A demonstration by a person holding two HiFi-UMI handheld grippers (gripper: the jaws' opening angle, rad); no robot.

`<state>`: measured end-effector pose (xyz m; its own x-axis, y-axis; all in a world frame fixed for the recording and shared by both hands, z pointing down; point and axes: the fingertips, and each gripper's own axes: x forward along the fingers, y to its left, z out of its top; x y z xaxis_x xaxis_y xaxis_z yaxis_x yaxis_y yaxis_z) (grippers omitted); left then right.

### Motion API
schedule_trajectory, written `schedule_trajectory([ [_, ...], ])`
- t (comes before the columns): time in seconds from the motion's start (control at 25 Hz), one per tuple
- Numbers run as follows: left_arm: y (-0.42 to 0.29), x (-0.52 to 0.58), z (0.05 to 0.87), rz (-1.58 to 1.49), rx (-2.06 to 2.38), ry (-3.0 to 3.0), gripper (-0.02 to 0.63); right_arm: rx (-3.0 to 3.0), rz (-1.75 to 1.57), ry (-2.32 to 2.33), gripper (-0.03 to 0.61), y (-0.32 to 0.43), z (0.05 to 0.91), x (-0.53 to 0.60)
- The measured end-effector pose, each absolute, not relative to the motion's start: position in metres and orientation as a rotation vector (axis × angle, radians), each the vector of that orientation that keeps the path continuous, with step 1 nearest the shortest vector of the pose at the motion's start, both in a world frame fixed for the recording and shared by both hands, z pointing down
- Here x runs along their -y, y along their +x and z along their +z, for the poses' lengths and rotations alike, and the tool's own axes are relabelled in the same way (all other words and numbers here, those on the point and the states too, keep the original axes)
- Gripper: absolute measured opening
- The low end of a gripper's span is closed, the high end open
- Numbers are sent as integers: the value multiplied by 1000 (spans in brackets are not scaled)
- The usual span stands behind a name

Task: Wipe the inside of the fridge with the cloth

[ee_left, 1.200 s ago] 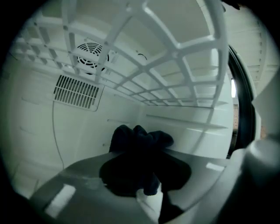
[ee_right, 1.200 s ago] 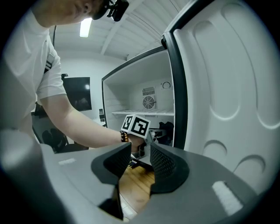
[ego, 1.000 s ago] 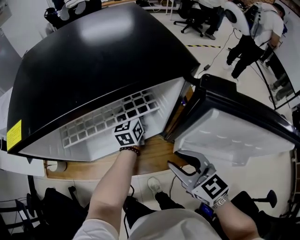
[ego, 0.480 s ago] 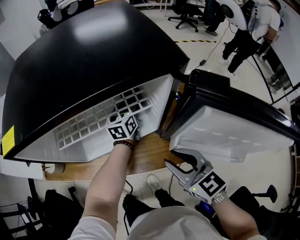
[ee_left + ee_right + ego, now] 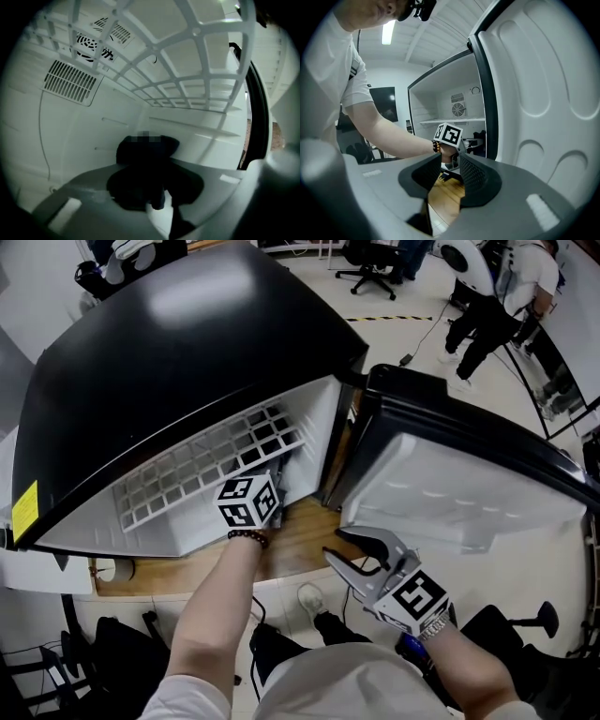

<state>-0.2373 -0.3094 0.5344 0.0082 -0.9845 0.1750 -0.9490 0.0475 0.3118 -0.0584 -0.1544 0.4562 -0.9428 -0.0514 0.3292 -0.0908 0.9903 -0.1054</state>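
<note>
Your left gripper inside the fridge, fingers just closing tighter, clenched on the dark cloth, your right gripper outside beside the door, fingers parted, empty.

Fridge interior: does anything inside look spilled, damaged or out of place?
Nothing stands out. The white walls look clean and unmarked, the grid shelf sits in place, and the only loose item is the dark cloth.

White short-sleeve tee w/ dark strap at shoulder. Dark bead bracelet on L wrist, silvery band on R. R gripper grey w/ black ribbed pads & b/w marker cube; L cube alike.
</note>
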Motion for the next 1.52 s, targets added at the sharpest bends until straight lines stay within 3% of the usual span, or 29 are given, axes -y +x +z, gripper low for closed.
schedule_trajectory([
  [1.52, -146, 240, 520, -126, 1844, 2037, 84, 2889, 173, 121, 129, -54, 426, 157],
])
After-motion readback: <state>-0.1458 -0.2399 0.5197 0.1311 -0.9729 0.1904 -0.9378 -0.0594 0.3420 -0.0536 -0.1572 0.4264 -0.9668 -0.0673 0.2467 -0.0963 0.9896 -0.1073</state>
